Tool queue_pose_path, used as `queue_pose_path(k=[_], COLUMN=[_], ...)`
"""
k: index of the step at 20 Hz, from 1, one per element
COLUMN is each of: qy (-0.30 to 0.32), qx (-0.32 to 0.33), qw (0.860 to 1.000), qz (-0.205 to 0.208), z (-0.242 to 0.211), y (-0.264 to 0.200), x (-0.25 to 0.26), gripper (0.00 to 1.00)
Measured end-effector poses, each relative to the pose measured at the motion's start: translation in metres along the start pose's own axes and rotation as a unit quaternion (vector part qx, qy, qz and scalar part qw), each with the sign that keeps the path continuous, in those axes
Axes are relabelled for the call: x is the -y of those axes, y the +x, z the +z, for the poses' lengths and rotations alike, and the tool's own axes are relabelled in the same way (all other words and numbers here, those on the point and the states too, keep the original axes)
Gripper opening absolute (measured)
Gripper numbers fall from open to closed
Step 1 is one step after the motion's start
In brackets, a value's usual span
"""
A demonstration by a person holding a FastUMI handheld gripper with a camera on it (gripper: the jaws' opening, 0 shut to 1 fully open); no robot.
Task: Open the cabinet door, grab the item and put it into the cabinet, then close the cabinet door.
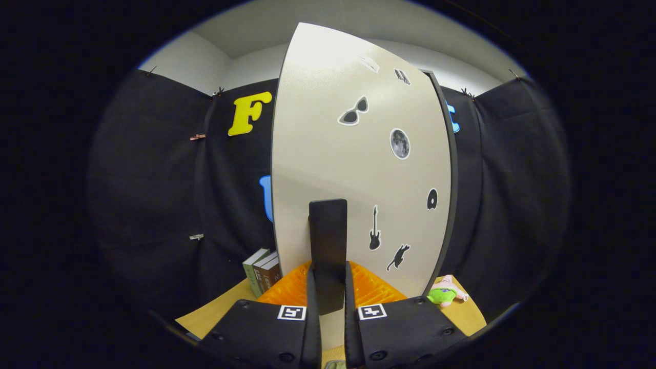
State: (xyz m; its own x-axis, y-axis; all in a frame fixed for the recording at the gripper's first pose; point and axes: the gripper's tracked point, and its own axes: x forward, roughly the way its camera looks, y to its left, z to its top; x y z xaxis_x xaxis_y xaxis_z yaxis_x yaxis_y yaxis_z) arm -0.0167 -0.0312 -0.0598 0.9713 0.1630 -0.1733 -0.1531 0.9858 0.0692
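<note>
Now claw point(328, 287) clamped around door handle point(328, 246).

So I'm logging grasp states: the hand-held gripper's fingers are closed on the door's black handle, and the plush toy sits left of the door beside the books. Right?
One slip. The gripper view shows the plush toy on the table right of the cabinet door, away from the books, which stand on the left. The hand-held gripper does have its fingers closed on the black handle.
</note>
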Motion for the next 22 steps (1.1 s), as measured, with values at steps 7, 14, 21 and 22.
queue_pose_path(k=[7, 14, 21, 22], qy=[0.011, 0.026, 0.047, 0.042], qx=[0.002, -0.003, 0.013, 0.016], qw=[0.998, 0.997, 0.998, 0.999], qz=[0.057, 0.074, 0.031, 0.019], z=[0.002, 0.004, 0.005, 0.006], y=[-0.047, -0.091, -0.113, -0.115], x=[0.046, 0.103, 0.161, 0.169], gripper=[0.22, 0.21, 0.20, 0.21])
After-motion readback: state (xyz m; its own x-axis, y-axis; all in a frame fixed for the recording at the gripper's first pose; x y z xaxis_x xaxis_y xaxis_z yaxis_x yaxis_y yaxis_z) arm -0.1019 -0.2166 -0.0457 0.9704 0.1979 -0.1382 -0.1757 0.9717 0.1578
